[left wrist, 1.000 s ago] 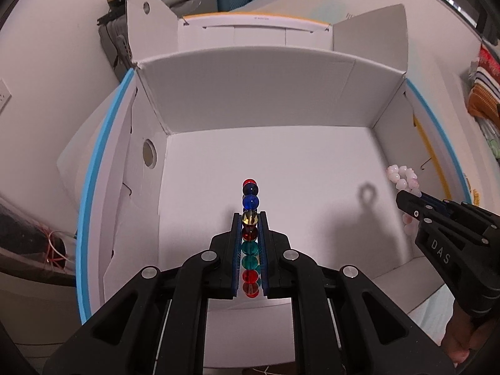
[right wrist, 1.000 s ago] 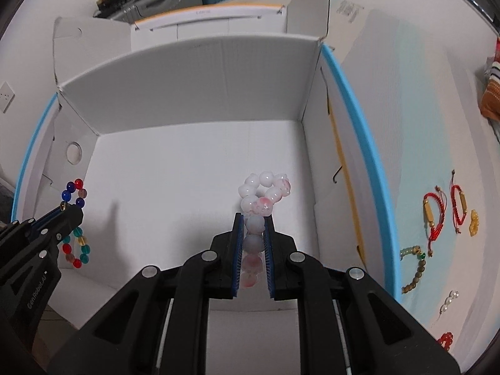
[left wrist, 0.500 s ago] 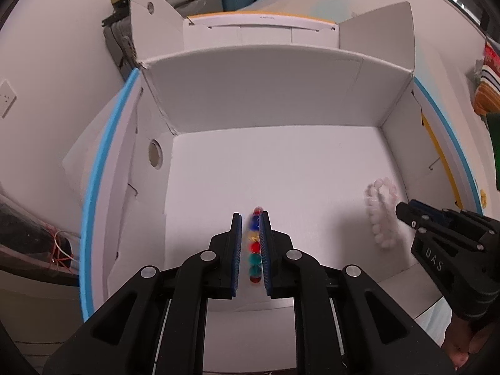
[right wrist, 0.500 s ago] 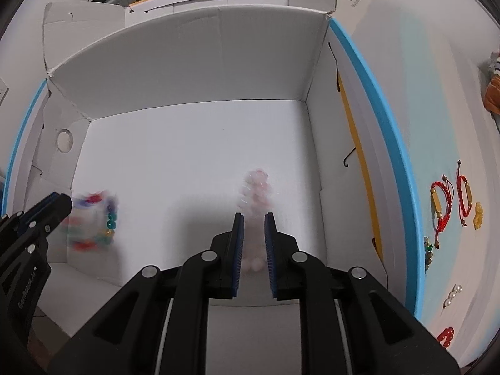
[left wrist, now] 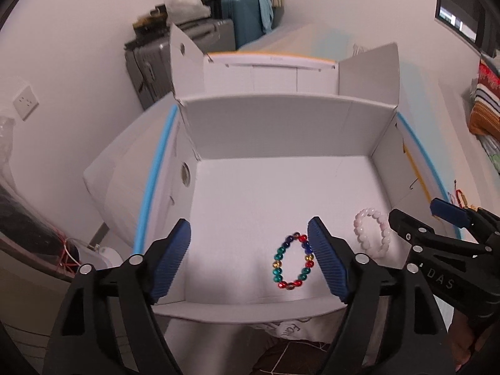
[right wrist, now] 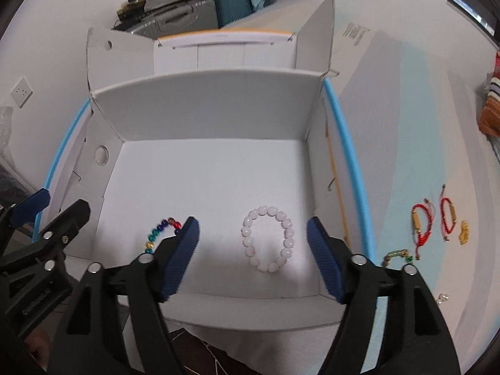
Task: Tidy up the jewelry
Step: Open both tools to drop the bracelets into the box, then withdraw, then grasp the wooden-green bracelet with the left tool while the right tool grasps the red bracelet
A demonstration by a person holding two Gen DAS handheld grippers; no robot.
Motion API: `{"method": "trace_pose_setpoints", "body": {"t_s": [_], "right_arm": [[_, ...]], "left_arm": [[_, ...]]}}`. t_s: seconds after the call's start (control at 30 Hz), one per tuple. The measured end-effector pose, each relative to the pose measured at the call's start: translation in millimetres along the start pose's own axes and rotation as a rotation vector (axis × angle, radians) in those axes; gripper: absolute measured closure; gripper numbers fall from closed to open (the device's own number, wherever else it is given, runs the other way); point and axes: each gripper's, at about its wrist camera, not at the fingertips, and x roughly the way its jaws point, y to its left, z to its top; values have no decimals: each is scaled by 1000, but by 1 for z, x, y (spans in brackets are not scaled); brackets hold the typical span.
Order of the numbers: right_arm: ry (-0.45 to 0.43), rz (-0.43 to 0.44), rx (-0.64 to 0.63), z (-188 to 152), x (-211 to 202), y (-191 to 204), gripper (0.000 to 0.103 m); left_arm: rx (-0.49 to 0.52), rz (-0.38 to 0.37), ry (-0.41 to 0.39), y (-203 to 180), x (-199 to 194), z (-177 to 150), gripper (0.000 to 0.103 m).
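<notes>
A multicoloured bead bracelet [left wrist: 293, 262] lies flat on the floor of the open white cardboard box [left wrist: 268, 131], near its front wall. A pale pink bead bracelet [right wrist: 268, 238] lies beside it to the right; it also shows in the left wrist view [left wrist: 372, 233]. My left gripper [left wrist: 250, 259] is open and empty above the box's front edge, its right finger just over the coloured bracelet. My right gripper [right wrist: 253, 257] is open and empty, its fingers either side of the pink bracelet, above it. The coloured bracelet [right wrist: 162, 230] is partly hidden by the right gripper's left finger.
On the pale blue surface right of the box lie two red cord bracelets [right wrist: 432, 218], a small amber charm [right wrist: 464, 232], a green and gold bead bracelet [right wrist: 397, 256] and small pearls [right wrist: 443, 297]. Suitcases [left wrist: 218, 31] stand behind the box.
Both grippers opened and let go of their bracelets, which dropped onto the box floor. Both grippers then rose and drew back toward the box's front edge.
</notes>
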Motion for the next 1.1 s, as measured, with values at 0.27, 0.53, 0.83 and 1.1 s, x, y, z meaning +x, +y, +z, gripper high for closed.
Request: {"method": "trace_pose_setpoints", "body": {"t_s": [0.27,0.53,0.83,1.1], "right_arm": [[-72,-24,14,-11,-35,-13,14],[-140,-60,62,-28,-70,-45,8],[-185,-123,120,-59,-108,-99,8],[-194,-176,189,-94,-130,-156,8]], "left_arm": [[10,-20,-78,-9,-34,-3,9],[36,-51,-136,-35,-56,-11,6],[101,-142,-154,-88,-67,-21,6],[186,-228,-124,-151,-63,-31,6]]}}
